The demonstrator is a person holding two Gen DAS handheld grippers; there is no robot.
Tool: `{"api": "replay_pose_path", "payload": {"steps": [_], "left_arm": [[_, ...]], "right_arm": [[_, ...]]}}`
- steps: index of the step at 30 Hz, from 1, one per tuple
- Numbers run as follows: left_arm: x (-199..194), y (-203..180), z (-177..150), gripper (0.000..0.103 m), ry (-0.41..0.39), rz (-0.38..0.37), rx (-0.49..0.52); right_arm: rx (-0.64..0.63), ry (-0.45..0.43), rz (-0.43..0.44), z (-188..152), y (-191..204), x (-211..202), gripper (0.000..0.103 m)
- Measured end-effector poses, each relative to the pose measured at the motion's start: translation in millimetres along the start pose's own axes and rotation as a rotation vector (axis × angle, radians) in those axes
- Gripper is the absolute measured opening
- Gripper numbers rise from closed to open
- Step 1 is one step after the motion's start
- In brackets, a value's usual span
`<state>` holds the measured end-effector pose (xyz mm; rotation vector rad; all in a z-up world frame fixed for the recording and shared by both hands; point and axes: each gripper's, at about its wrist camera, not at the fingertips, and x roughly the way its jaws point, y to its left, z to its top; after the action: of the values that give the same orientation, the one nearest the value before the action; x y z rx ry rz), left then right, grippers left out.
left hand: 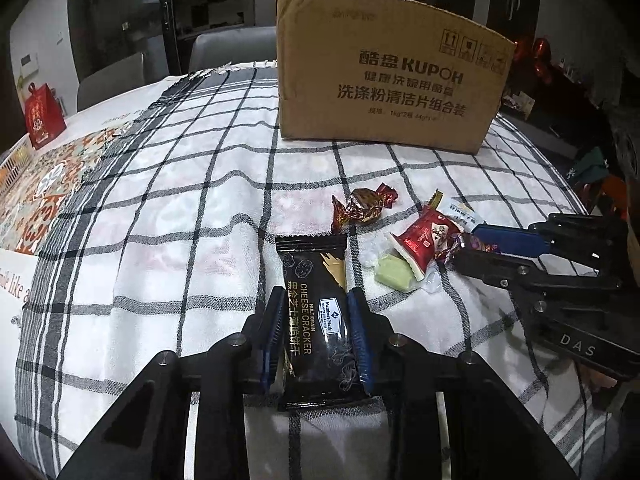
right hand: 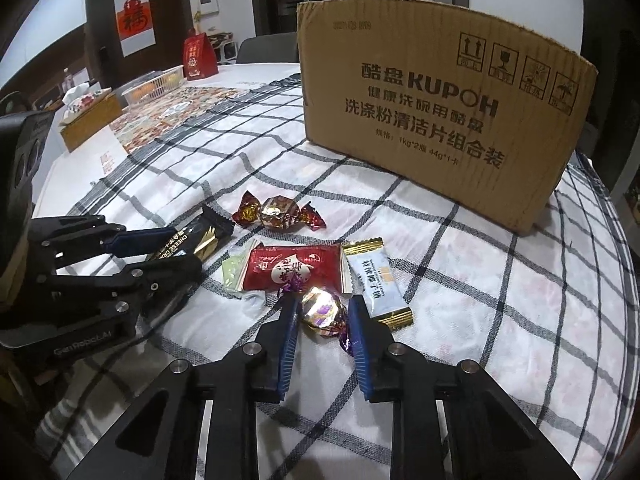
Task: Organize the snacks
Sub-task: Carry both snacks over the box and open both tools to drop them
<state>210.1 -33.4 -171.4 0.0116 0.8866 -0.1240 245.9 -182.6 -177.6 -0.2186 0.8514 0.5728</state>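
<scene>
All 6 snacks lie on the checked cloth (left hand: 168, 200) in front of the cardboard box (left hand: 384, 76); none looks sorted yet, so nearly everything remains. The left gripper (left hand: 316, 312) is clamped on the black cheese cracker pack (left hand: 316, 300). The right gripper (right hand: 325, 312), nearly closed, pinches the purple foil candy (right hand: 322, 310).

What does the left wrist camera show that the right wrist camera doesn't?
Only the left view: the cracker pack at full length, squeezed between the left gripper pads.

Only the right view: the right gripper from behind, closing on a foil candy; a tissue box at the far left.

Both: the cardboard box, the checked cloth, the red sachet.
</scene>
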Motion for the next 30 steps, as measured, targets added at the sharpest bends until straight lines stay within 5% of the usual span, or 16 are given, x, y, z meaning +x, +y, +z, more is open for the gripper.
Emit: {"api": "replay_pose_path", "payload": {"steps": [14,30], "left_arm": [[-48,-7,7,0.031,-0.097,-0.024,0.021],[-117,-16,39,0.031,-0.297,-0.051,0.09]], "right_arm": [[0.057,-0.114,-0.033,8,14,-57,0.026],[0.139,-0.271,-0.086,24,22,-122,0.026]]}}
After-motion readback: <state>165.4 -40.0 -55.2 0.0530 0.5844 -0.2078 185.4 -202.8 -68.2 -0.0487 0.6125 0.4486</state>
